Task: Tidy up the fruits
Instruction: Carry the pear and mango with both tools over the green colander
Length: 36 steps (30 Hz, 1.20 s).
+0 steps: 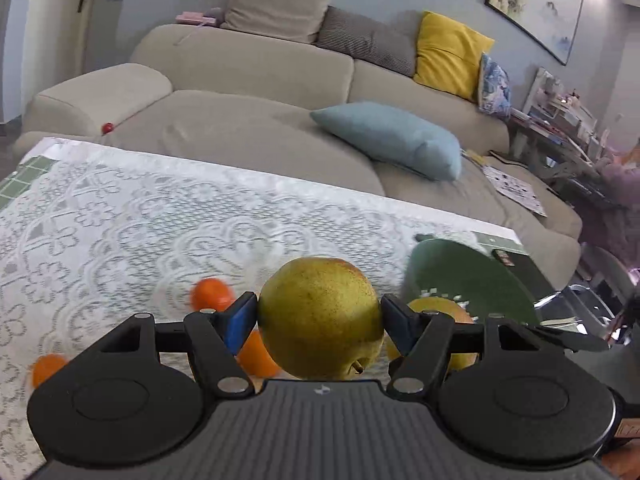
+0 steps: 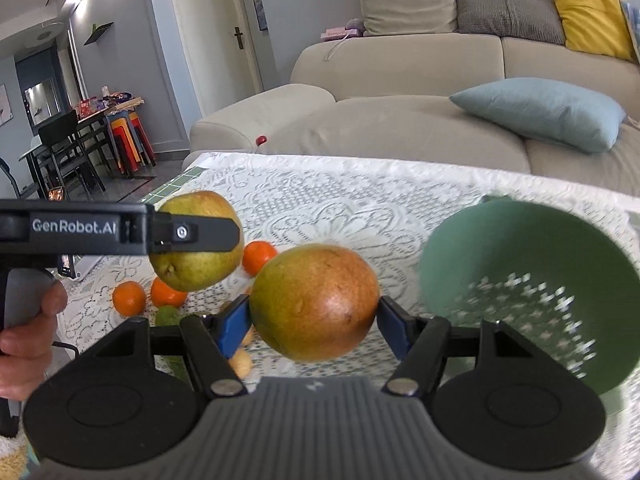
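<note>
Left wrist view first: your left gripper (image 1: pixel 319 320) is clamped on a yellow-green pear (image 1: pixel 320 318), blue pads pressing both its sides, stem pointing down toward the camera. Off at nine o'clock from that pear, one orange (image 1: pixel 210 294) sits on the lace tablecloth (image 1: pixel 140 220), another orange (image 1: pixel 256 354) tucks in behind the left finger, and a third (image 1: pixel 46 368) lies farther out toward eight o'clock. At three o'clock you've got the green colander (image 1: pixel 472 276), with a second yellowish fruit (image 1: pixel 440 308) peeking out just behind the right finger.

Over to the right wrist view: your hand (image 2: pixel 28 328) at nine o'clock grips the left tool's handle, and that tool's finger crosses the yellow-green pear (image 2: pixel 198 240), held up off the cloth. Below it, oranges (image 2: pixel 129 298) cluster on the tablecloth (image 2: pixel 340 200). Dead centre, your right gripper (image 2: pixel 314 320) is closed on a red-blushed pear (image 2: pixel 316 302), pads tight on each flank, lifted clear of the table. At three o'clock the green colander (image 2: pixel 532 248) stands just beside that pear, blurred, its holes showing.
</note>
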### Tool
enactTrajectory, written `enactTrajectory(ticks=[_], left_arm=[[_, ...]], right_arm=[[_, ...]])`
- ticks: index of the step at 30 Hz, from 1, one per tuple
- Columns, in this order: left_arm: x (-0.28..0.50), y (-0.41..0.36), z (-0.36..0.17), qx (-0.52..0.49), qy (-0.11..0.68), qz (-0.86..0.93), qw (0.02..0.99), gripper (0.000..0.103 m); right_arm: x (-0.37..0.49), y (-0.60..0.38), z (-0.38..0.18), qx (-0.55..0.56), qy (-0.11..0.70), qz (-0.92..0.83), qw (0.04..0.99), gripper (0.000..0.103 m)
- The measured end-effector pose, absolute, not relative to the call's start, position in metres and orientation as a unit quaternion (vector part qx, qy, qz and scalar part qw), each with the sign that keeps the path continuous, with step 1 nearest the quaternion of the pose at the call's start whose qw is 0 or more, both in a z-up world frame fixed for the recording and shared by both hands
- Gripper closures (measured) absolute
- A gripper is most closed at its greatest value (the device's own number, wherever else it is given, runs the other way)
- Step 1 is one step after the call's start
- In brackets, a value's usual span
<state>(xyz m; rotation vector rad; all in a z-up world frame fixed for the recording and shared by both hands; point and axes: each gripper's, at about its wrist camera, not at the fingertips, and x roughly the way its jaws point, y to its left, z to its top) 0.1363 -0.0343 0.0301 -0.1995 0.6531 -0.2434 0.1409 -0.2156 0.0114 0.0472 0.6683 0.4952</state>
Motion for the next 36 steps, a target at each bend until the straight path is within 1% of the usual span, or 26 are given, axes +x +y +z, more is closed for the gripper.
enactTrajectory(ticks=[5, 10, 17, 24, 29, 36], left_arm=[[0.150, -0.072, 0.045, -0.089, 0.321, -0.150, 0.931, 0.025], [0.170, -0.113, 0.044, -0.069, 0.346, -0.181, 0.918, 0.025], [0.197, -0.147, 0.020, -0.044, 0.395, -0.196, 0.896, 0.025], [0.205, -0.168, 0.018, 0.002, 0.410, -0.212, 0.887, 0.025], [0.209, -0.182, 0.010, 0.047, 0.430, -0.231, 0.872, 0.025], [0.218, -0.188, -0.006, 0.045, 0.457, -0.236, 0.856, 0.025]], right_arm=[[0.153, -0.248, 0.032, -0.011, 0.328, 0.226, 0.917, 0.037], [0.178, -0.277, 0.038, -0.061, 0.358, 0.205, 0.909, 0.037], [0.209, -0.310, 0.015, -0.103, 0.409, 0.198, 0.885, 0.037], [0.227, -0.318, -0.009, -0.110, 0.455, 0.203, 0.860, 0.037], [0.236, -0.314, -0.017, -0.129, 0.472, 0.204, 0.848, 0.037], [0.239, -0.307, -0.027, -0.166, 0.485, 0.218, 0.830, 0.037]])
